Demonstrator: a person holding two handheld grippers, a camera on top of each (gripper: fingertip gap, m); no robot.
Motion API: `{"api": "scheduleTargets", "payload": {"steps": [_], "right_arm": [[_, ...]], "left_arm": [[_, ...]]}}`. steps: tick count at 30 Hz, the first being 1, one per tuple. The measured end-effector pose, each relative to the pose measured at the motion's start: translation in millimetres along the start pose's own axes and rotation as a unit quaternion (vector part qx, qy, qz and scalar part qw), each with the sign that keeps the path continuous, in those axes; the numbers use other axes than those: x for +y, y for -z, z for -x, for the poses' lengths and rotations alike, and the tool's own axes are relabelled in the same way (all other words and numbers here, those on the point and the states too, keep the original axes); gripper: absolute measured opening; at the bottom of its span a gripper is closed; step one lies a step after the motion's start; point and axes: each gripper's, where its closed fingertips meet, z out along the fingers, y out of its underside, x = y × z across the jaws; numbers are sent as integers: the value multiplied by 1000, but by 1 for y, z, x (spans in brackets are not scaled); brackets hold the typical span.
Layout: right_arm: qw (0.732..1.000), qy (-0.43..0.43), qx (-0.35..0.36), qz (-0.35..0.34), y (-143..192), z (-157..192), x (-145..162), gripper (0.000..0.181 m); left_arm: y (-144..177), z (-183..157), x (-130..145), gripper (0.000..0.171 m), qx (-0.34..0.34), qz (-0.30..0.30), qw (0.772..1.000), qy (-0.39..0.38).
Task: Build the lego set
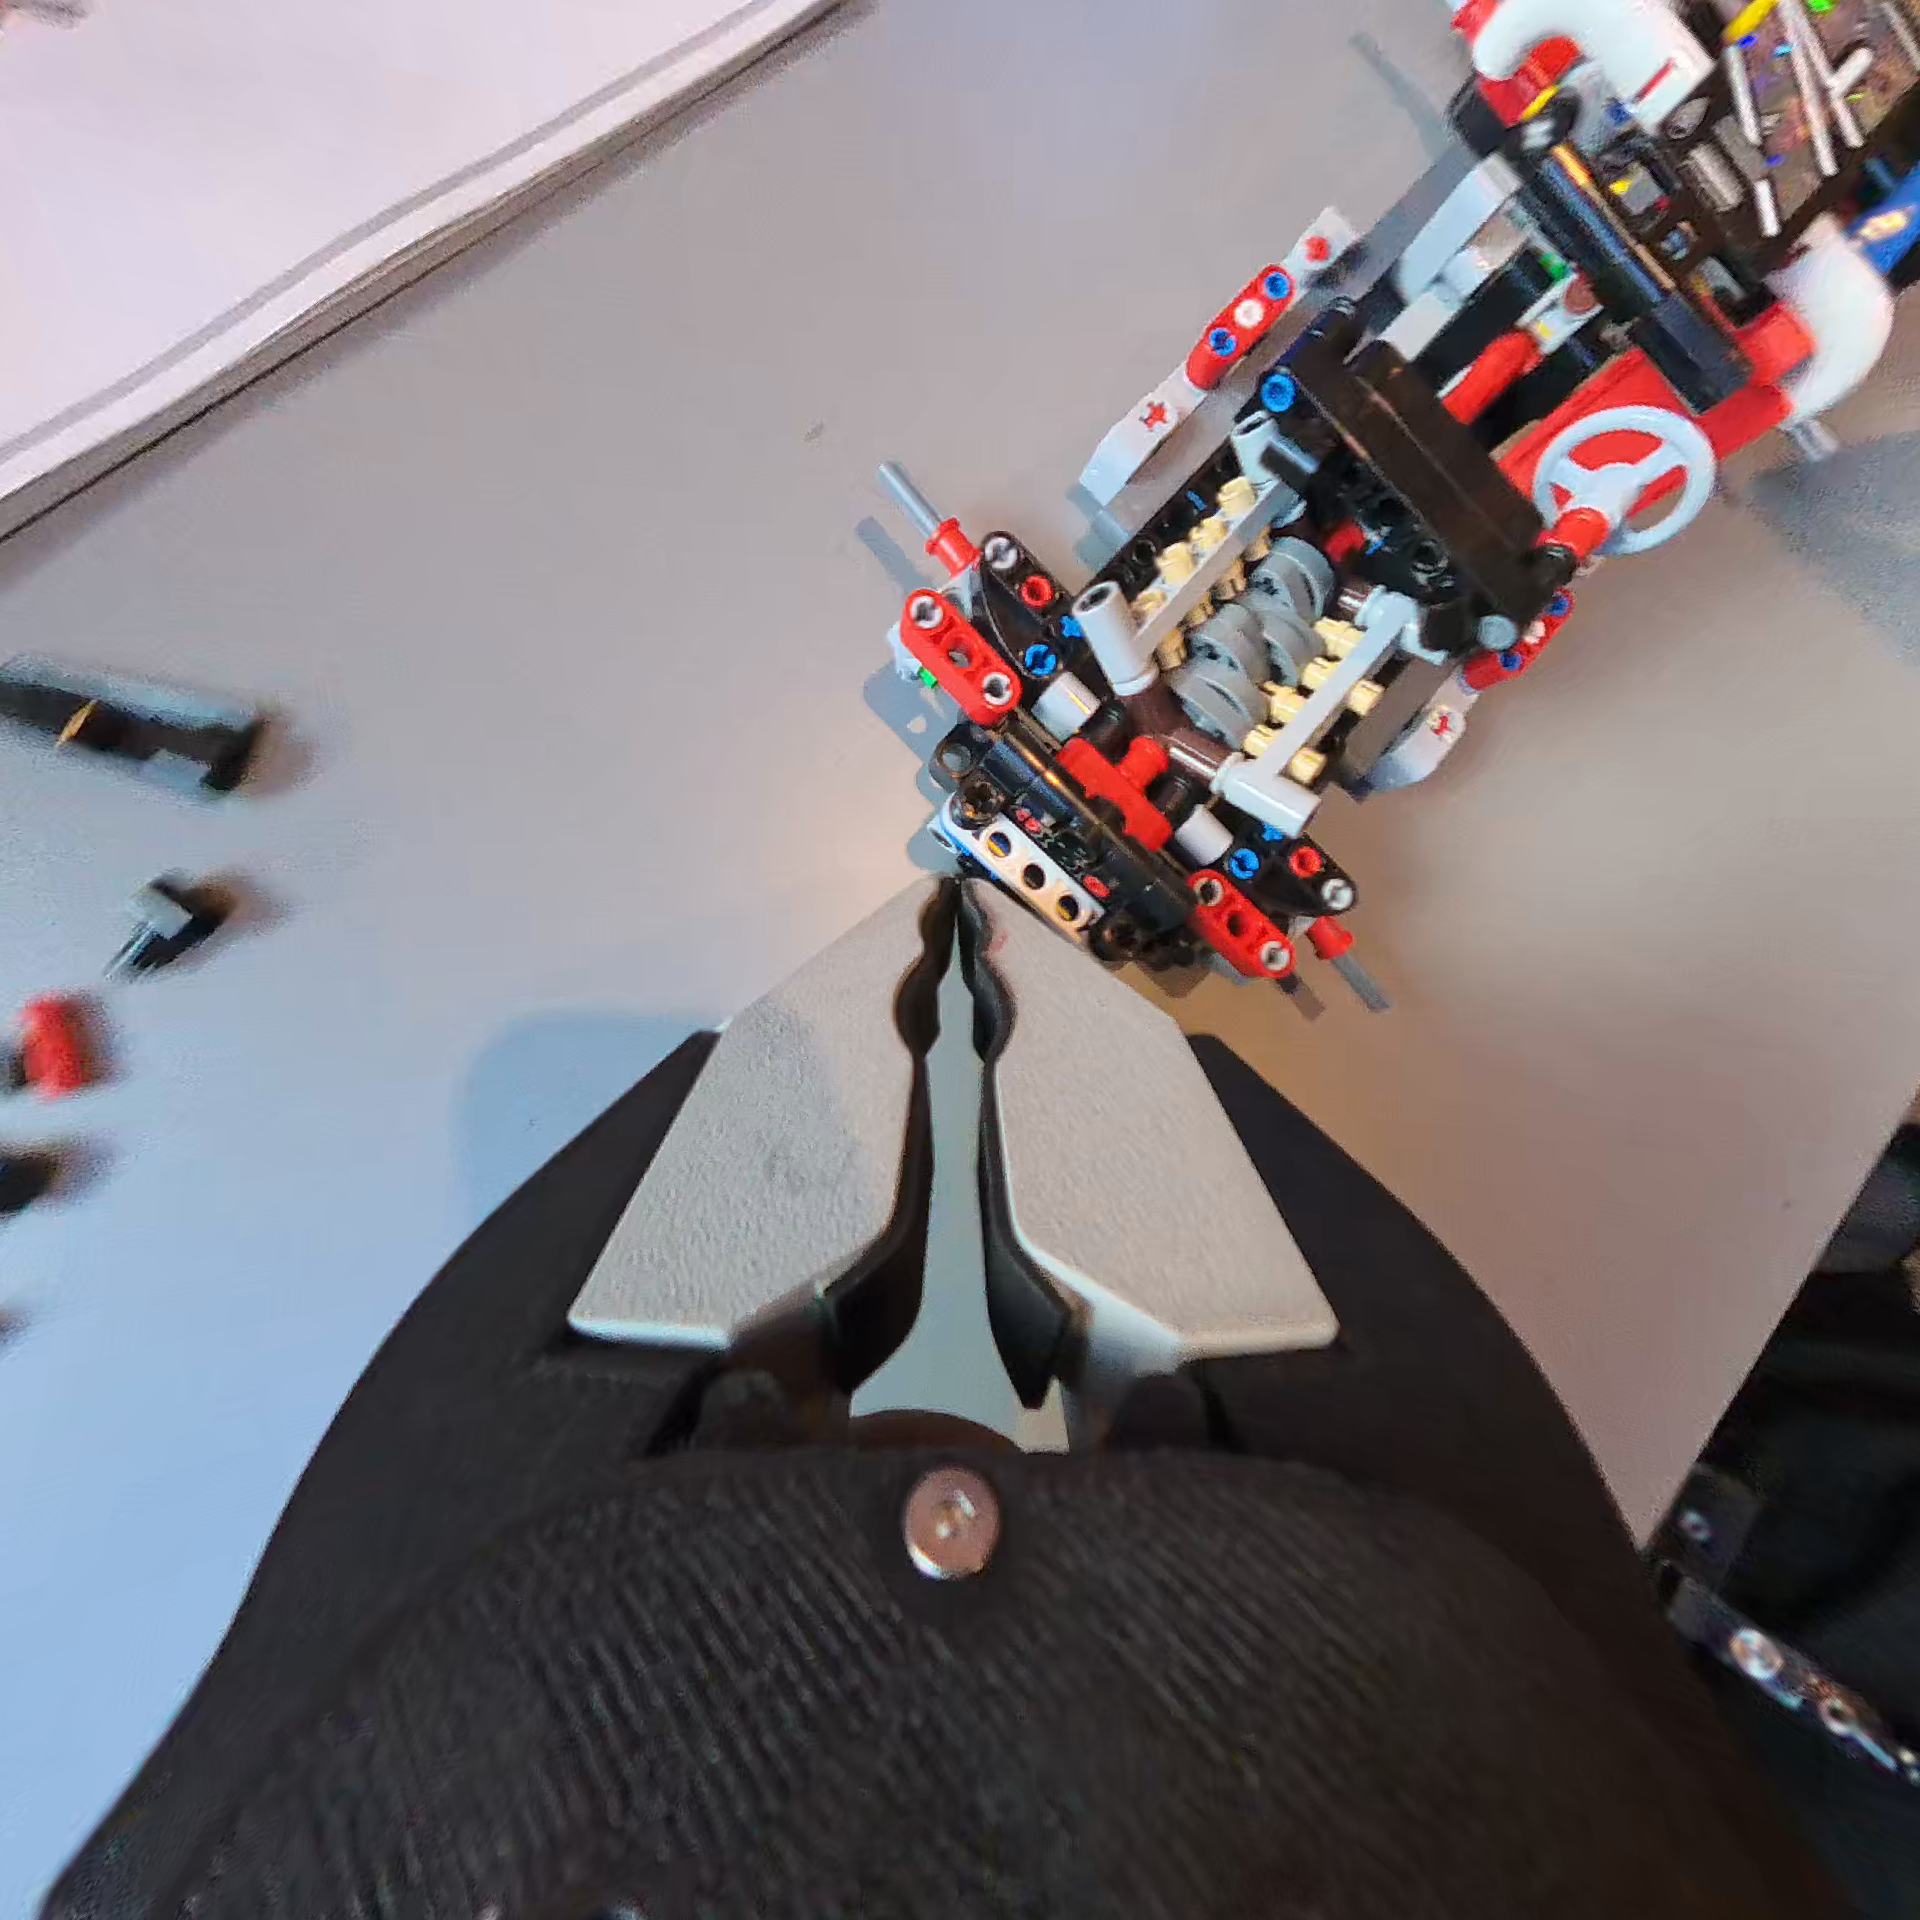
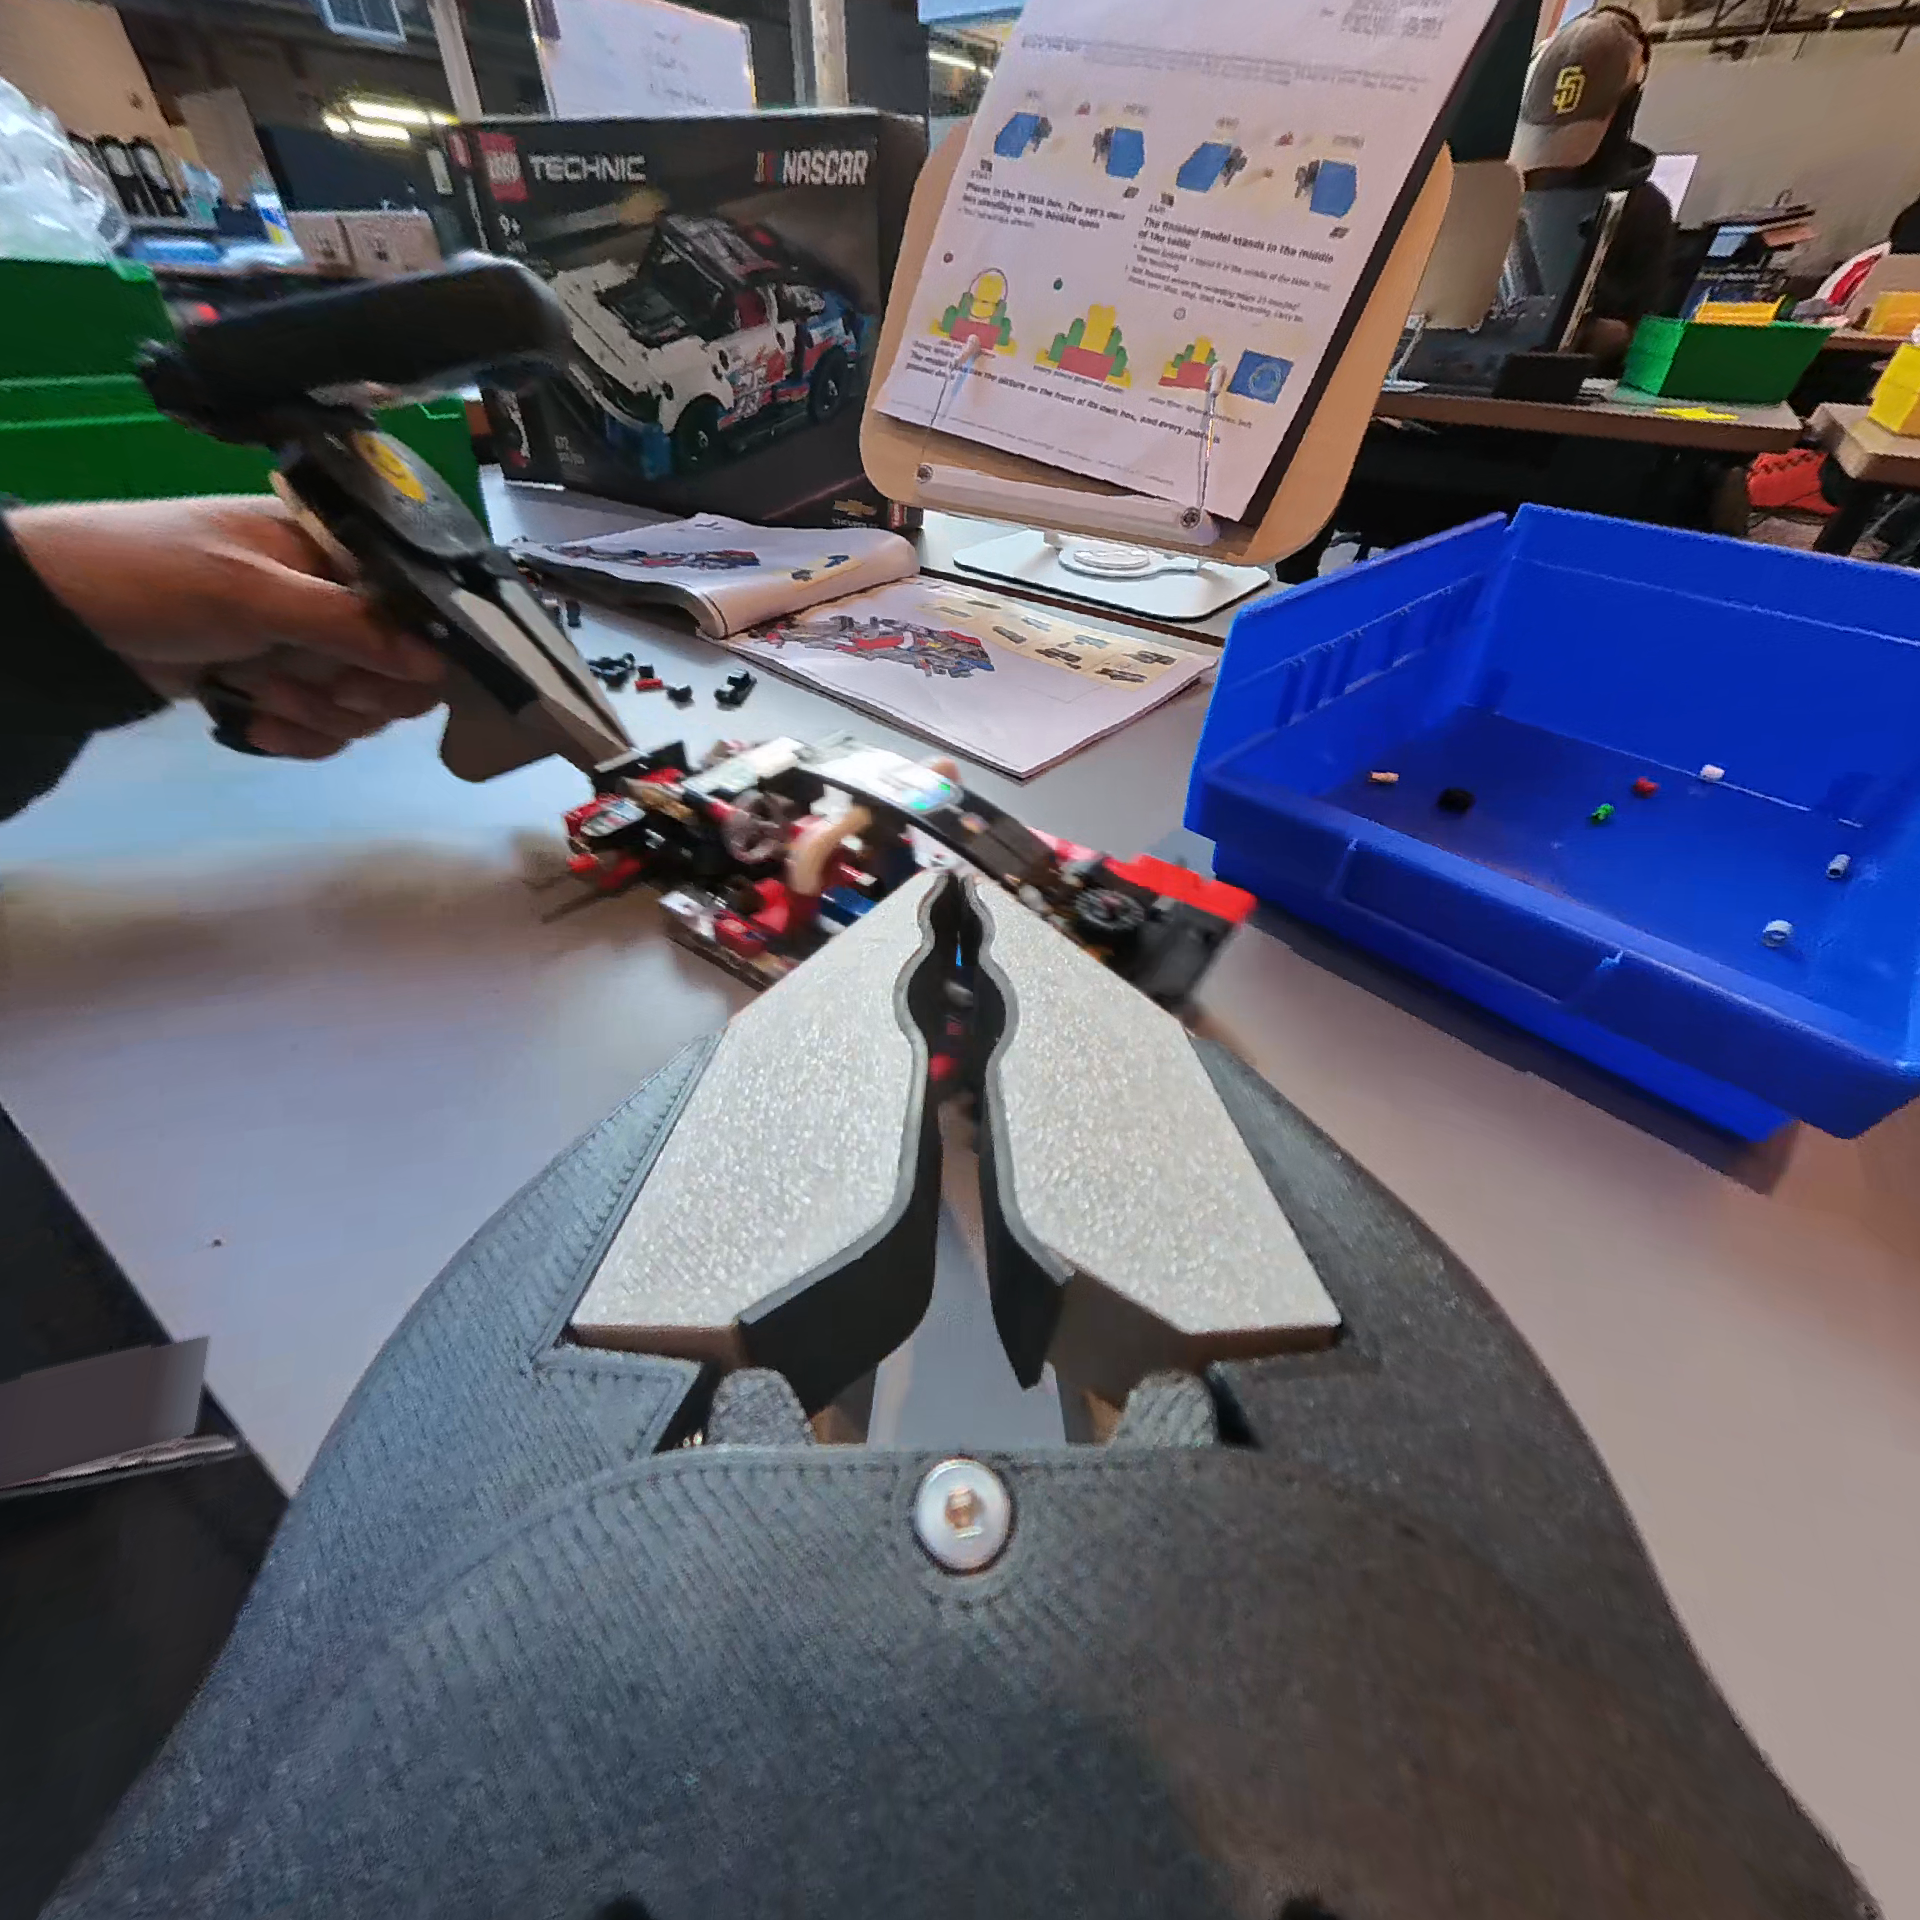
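Observation:
The part-built Lego car (image 1: 1299, 623) lies on the grey table, its engine block and white steering wheel showing. It also shows in the right wrist view (image 2: 831, 852), lying lengthwise. My left gripper (image 1: 954, 891) is shut, its tips right at the model's near front corner by a white holed beam; I see nothing between them. In the right wrist view this gripper (image 2: 621, 750), held by a hand, touches the model's front end. My right gripper (image 2: 954, 883) is shut, its tips at the model's rear side below a black curved strip. Whether they pinch a part is hidden.
Loose black and red pieces (image 1: 135, 727) lie left of the model, also seen in the right wrist view (image 2: 665, 681). An open instruction booklet (image 2: 935, 644), the set's box (image 2: 686, 301) and a sheet on a stand (image 2: 1143, 260) are behind. A blue bin (image 2: 1455, 935) holding several small pieces stands at the right. There is about 25 centimeters between the tips of the two grippers.

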Motion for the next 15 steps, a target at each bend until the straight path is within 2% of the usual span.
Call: {"api": "scheduleTargets", "payload": {"steps": [1,4,6,9,11,13,15], "right_arm": [[1000,1,-2,-3,1,3,-3,0],[1000,8,-12,-8,-2,16,-11,0],[999,15,-25,-12,-7,25,-15,0],[999,26,-40,-17,-18,36,-16,0],[998,35,-43,-23,-26,41,-14,0],[998,43,-48,-29,-33,46,-10,0],[996,63,-47,-30,-37,50,-9,0]], "left_arm": [[-6,-8,-6,0,11,-6,1000,-3],[-10,-11,-17,17,13,-25,1000,-1],[-2,8,-17,20,-17,-46,999,-6],[25,56,-14,22,-68,-81,994,15],[47,84,-15,28,-72,-105,991,35],[59,95,-16,35,-46,-107,992,39],[67,111,-10,37,-79,-87,993,-1]]}}
